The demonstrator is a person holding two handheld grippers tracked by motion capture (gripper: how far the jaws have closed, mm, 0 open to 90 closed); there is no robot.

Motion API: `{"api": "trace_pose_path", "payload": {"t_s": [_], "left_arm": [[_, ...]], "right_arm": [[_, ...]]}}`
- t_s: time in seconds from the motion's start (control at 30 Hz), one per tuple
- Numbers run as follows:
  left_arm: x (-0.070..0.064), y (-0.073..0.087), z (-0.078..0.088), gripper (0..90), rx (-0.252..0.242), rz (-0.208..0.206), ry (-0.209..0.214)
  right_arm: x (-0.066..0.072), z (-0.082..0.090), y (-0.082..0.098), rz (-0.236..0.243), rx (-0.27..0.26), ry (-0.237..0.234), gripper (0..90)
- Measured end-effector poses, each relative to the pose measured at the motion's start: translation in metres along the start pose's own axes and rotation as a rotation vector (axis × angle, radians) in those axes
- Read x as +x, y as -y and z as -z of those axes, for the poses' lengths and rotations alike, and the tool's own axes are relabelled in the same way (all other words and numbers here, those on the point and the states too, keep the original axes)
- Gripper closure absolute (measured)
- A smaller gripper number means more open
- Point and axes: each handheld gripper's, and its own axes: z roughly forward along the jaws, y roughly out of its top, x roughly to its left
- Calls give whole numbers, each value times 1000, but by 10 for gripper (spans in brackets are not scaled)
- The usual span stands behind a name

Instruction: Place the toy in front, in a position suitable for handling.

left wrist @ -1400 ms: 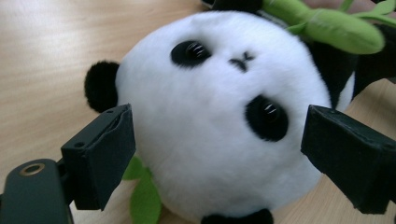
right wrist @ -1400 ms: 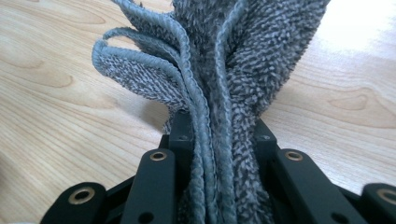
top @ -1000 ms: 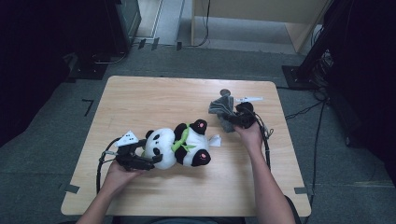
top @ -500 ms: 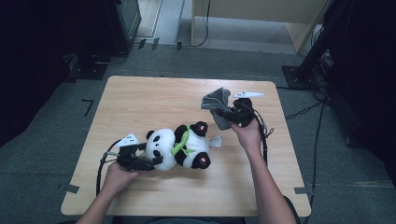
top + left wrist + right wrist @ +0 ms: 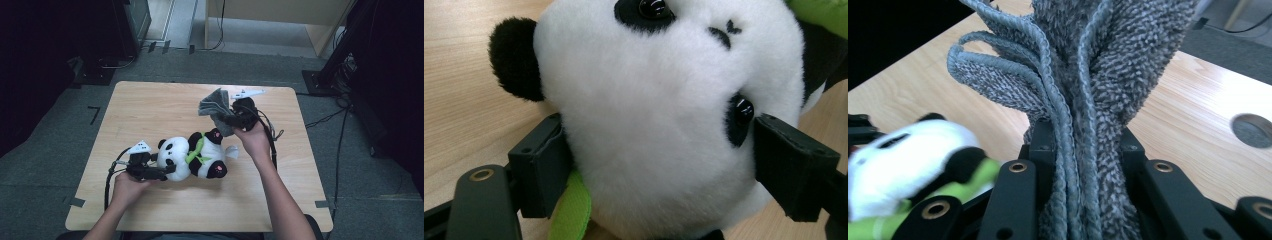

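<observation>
While my left gripper (image 5: 167, 171) sits low at the near left of the table (image 5: 150, 107), its jaws have just been closing in around the panda toy (image 5: 197, 156), and the black pads now press into the head from both sides. In the left gripper view that head is a round ball of short, dense white plush, with a fuzzy black ear (image 5: 514, 57), glossy black bead eyes and a small stitched nose. A strip of bright green fabric (image 5: 571, 210) pokes out beneath it, just beside one pad. The panda lies on its side near the middle of the table, head toward the left, black feet with pink soles toward the right.

My right gripper (image 5: 231, 120) is raised over the far right part of the table, its jaws pinched tight on a grey towel (image 5: 216, 104). In the right gripper view the towel (image 5: 1083, 90) is thick looped terry, bunched into several upright folds with corded hems, fanning out above the jaws.

Underneath is pale wood with a fine straight grain, rounded corners and a round cable hole (image 5: 1252, 131). Around it lies grey carpet, a light wooden cabinet (image 5: 280, 22) at the far side, and dark equipment at both edges.
</observation>
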Motion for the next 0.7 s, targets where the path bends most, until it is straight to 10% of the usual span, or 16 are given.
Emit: {"api": "trace_pose_path", "payload": {"t_s": [0.7], "left_arm": [[-1,0,-1,171,-8,-35,-8]], "right_arm": [[81,-76,-29,91,146,-138,718]]}}
